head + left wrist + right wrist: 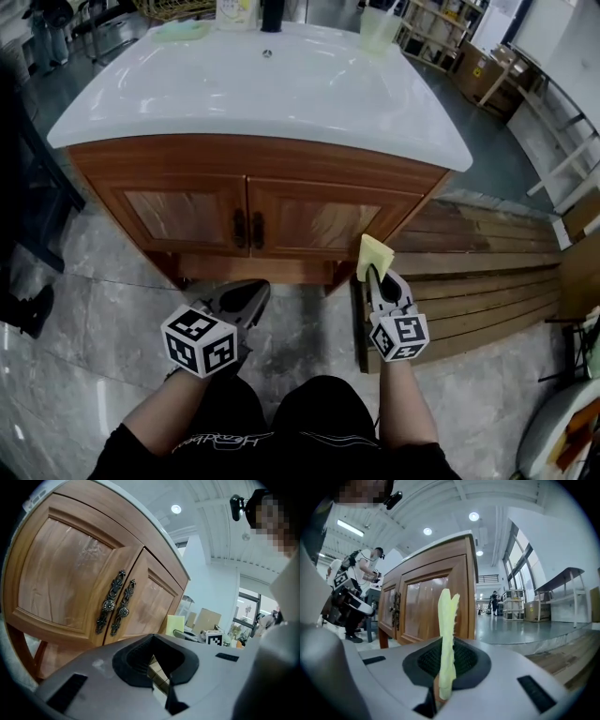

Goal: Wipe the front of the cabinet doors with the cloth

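Note:
The wooden cabinet [253, 202] stands under a white basin top, its two doors [314, 225] closed, with dark ornate handles [247, 229] at the middle. My right gripper [373, 272] is shut on a folded yellow cloth [374, 251], held just in front of the cabinet's lower right corner. In the right gripper view the cloth [447, 634] stands upright between the jaws, a short way off the right door [426, 604]. My left gripper [253, 291] is shut and holds nothing, low before the doors. The left gripper view shows the handles [116, 603] and the cloth [175, 624] further right.
A slatted wooden platform [487, 272] lies on the floor right of the cabinet. On the white top [281, 89] stand a pale cup [379, 28], a green dish [183, 30] and a dark bottle [272, 14]. The floor is grey marble tile [103, 281]. Shelving [441, 28] stands behind.

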The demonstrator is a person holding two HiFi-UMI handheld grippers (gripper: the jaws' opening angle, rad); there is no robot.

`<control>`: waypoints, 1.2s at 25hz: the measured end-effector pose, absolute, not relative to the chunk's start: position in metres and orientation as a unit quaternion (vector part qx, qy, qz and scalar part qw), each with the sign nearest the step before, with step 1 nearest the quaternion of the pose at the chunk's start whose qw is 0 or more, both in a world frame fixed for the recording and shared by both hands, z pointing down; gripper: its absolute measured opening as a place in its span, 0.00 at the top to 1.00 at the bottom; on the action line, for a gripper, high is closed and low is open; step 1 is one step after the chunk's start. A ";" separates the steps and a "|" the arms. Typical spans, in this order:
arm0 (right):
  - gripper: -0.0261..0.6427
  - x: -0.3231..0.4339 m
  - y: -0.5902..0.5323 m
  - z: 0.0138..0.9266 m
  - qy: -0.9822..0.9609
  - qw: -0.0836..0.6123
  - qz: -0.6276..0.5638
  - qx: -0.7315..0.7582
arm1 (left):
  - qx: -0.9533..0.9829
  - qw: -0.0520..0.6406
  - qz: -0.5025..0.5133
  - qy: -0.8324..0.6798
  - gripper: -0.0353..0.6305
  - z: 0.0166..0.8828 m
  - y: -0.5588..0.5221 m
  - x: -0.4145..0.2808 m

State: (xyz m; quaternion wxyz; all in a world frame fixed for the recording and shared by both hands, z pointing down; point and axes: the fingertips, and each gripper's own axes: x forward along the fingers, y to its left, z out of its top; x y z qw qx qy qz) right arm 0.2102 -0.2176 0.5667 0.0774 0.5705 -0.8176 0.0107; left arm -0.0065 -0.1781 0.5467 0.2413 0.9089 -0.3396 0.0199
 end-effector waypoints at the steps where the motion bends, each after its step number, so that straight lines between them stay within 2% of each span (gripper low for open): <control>1: 0.90 0.202 -0.212 0.559 -0.827 0.082 0.017 0.556 | 0.911 0.243 0.019 -0.333 0.94 0.543 -0.178 -0.004; 5: 0.90 0.166 -0.178 0.516 -0.864 0.089 0.065 0.492 | 0.918 0.240 0.042 -0.314 0.94 0.514 -0.166 0.003; 7: 0.90 0.148 -0.159 0.482 -0.881 0.069 0.121 0.452 | 0.920 0.228 0.061 -0.312 0.94 0.487 -0.156 0.005; 14: 0.90 0.089 -0.087 0.302 -0.916 -0.015 0.193 0.352 | 0.932 0.211 0.057 -0.290 0.94 0.319 -0.110 -0.012; 18: 0.90 0.068 -0.038 0.211 -0.937 0.026 0.180 0.299 | 0.931 0.216 0.035 -0.293 0.94 0.206 -0.071 -0.025; 23: 0.90 0.055 0.014 0.114 -0.955 0.083 0.159 0.236 | 0.925 0.228 0.036 -0.303 0.94 0.107 -0.009 -0.025; 30: 0.90 0.046 0.073 0.072 -0.954 0.071 0.153 0.249 | 0.924 0.223 0.026 -0.310 0.94 0.055 0.044 -0.029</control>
